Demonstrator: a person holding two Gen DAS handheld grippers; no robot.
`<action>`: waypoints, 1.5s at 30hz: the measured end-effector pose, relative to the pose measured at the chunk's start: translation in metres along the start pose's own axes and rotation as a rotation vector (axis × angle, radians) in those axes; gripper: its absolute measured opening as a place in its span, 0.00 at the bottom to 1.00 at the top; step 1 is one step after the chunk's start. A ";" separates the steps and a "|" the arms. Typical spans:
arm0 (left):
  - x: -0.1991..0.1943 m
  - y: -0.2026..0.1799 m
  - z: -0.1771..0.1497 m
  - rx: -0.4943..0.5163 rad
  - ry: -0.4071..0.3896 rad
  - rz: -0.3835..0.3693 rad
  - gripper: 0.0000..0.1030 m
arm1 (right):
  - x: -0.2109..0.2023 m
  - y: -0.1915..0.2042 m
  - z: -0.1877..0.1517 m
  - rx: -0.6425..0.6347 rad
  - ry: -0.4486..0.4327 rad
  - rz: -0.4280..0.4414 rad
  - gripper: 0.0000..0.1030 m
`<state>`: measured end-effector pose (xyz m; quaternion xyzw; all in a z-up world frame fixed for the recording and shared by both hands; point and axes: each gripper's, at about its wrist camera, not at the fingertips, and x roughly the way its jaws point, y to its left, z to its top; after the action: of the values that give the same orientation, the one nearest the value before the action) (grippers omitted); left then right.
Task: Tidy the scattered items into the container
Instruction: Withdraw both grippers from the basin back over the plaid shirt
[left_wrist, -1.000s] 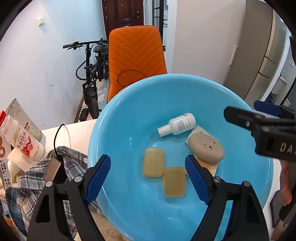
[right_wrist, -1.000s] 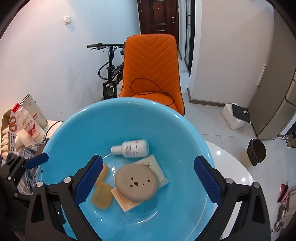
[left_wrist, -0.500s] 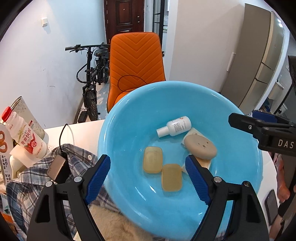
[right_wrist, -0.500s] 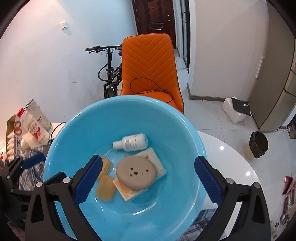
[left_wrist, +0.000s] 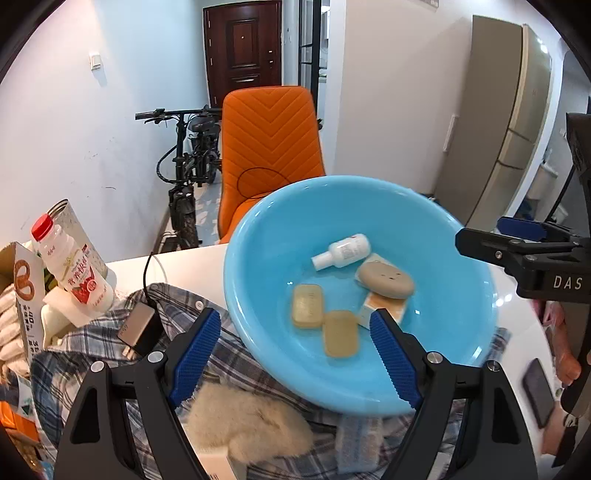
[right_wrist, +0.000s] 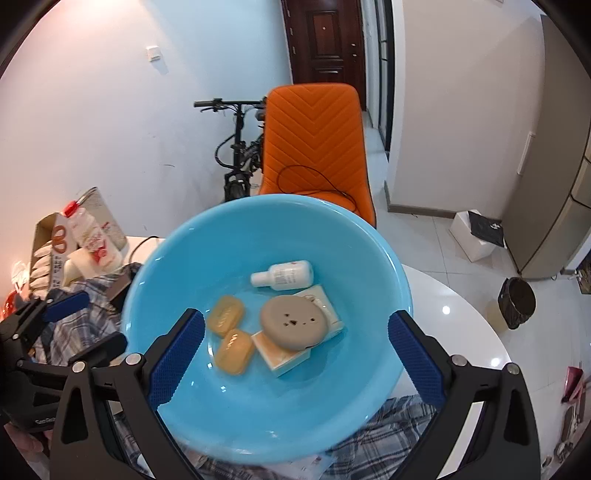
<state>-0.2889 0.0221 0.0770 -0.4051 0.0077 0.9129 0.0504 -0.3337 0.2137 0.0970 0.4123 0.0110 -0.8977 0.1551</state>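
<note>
Both grippers stand with fingers spread wide and nothing between them. Beyond the left gripper sits the blue basin, on a plaid shirt on the white counter. Ahead of the right gripper, inside the basin, lie two soap bars, a white bottle and a tan pebble-shaped thing on a small box.

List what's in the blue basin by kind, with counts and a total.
Blue basin contents:
Amber soap bars: 2
White bottle: 1
Grey-brown oval case: 1
Orange-and-white box, under the case: 1
Total: 5
</note>
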 end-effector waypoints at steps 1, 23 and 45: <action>-0.004 -0.001 -0.002 0.003 -0.005 -0.002 0.83 | -0.005 0.002 -0.001 -0.003 -0.006 0.008 0.96; -0.087 -0.015 -0.059 0.082 -0.091 -0.007 0.83 | -0.107 0.053 -0.077 -0.093 -0.056 0.160 0.99; -0.125 -0.020 -0.177 0.034 -0.065 -0.006 0.84 | -0.144 0.036 -0.230 0.107 -0.083 0.078 0.99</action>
<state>-0.0728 0.0220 0.0513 -0.3742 0.0203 0.9252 0.0601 -0.0658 0.2517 0.0560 0.3827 -0.0595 -0.9065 0.1681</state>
